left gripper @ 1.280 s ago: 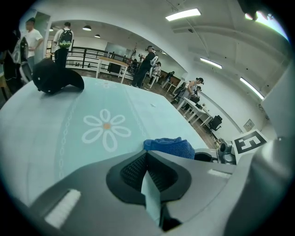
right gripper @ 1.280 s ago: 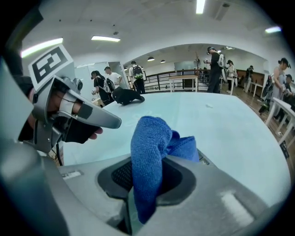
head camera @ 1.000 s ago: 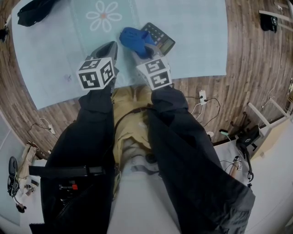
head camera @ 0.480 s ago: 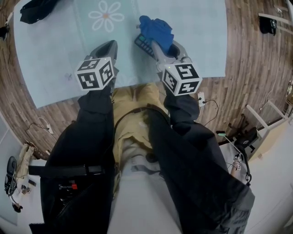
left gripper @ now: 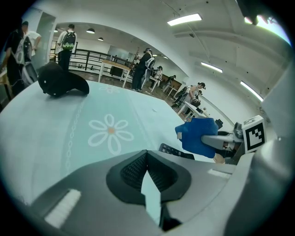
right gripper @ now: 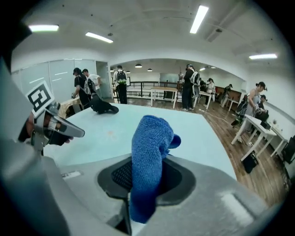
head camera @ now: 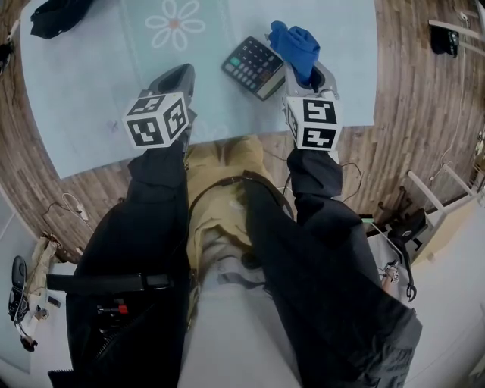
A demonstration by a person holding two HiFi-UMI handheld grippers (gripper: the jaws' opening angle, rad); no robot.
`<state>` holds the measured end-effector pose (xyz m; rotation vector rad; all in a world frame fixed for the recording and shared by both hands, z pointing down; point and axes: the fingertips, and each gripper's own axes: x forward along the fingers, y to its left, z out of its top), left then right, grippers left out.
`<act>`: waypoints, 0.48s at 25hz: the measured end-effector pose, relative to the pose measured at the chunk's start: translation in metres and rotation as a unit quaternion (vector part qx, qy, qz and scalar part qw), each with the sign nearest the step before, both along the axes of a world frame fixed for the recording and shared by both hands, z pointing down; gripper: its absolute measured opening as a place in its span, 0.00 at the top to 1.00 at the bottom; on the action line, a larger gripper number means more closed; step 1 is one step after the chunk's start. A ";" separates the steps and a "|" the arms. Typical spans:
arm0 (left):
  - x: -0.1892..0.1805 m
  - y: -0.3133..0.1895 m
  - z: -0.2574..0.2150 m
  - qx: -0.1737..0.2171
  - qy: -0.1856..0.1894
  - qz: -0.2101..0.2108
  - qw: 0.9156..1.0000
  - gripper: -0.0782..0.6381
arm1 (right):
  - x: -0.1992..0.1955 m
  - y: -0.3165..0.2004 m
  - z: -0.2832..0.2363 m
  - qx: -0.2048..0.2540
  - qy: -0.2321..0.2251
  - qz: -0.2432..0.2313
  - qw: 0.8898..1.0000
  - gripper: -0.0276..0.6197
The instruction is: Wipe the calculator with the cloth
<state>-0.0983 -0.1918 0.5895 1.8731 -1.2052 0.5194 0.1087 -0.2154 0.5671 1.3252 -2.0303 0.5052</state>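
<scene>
A dark calculator (head camera: 254,67) lies face up on the pale blue tablecloth (head camera: 91,98), tilted at an angle. Just to its right, my right gripper (head camera: 301,61) is shut on a blue terry cloth (head camera: 297,42), which bunches up above the jaws and hangs apart from the calculator. The right gripper view shows that cloth (right gripper: 148,152) pinched upright between the jaws. My left gripper (head camera: 177,76) rests over the tablecloth left of the calculator, shut with nothing in it. Its own view shows the calculator's edge (left gripper: 177,152) under the cloth (left gripper: 198,136).
A black cap (head camera: 57,17) lies at the table's far left corner, and a white flower print (head camera: 174,24) marks the cloth behind the left gripper. The table's near edge (head camera: 227,140) runs close to my legs. Wooden floor with cables lies to the right. People stand far behind.
My right gripper has swept the blue cloth rightward across the calculator and off its right side, uncovering the keys. The left gripper has stayed put.
</scene>
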 end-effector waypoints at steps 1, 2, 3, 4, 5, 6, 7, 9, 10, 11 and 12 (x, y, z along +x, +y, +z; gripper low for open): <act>0.000 0.001 0.001 -0.001 0.000 0.000 1.000 0.90 | -0.003 0.005 0.010 -0.016 0.005 -0.003 1.000 0.81; 0.000 0.001 0.001 -0.001 0.000 0.000 1.000 0.90 | -0.007 0.010 0.021 -0.033 0.007 -0.006 0.999 0.81; -0.001 0.001 0.002 -0.002 -0.001 0.000 1.000 0.90 | -0.011 0.015 0.030 -0.050 0.006 -0.008 0.999 0.81; -0.001 0.001 0.002 -0.003 -0.001 0.000 1.000 0.90 | -0.015 0.020 0.039 -0.064 0.004 -0.010 0.998 0.81; -0.001 0.002 0.003 -0.003 -0.001 0.000 1.000 0.90 | -0.019 0.024 0.047 -0.076 0.003 -0.013 0.997 0.81; -0.001 0.002 0.004 -0.004 -0.001 0.000 1.000 0.90 | -0.023 0.028 0.053 -0.088 0.001 -0.017 0.996 0.81; -0.002 0.002 0.004 -0.004 -0.001 -0.001 1.000 0.90 | -0.028 0.031 0.059 -0.099 -0.001 -0.021 0.995 0.81; -0.002 0.004 0.005 -0.005 -0.001 -0.002 1.000 0.90 | -0.038 0.036 0.066 -0.120 -0.005 -0.029 0.992 0.81; -0.001 0.005 0.006 -0.006 -0.001 -0.002 1.000 0.90 | -0.042 0.038 0.068 -0.128 -0.007 -0.032 0.991 0.81; 0.000 0.005 0.006 -0.007 0.000 -0.001 1.000 0.90 | -0.044 0.038 0.070 -0.134 -0.010 -0.034 0.990 0.81; 0.000 0.005 0.006 -0.008 0.000 -0.001 1.000 0.90 | -0.046 0.038 0.070 -0.140 -0.013 -0.033 0.990 0.81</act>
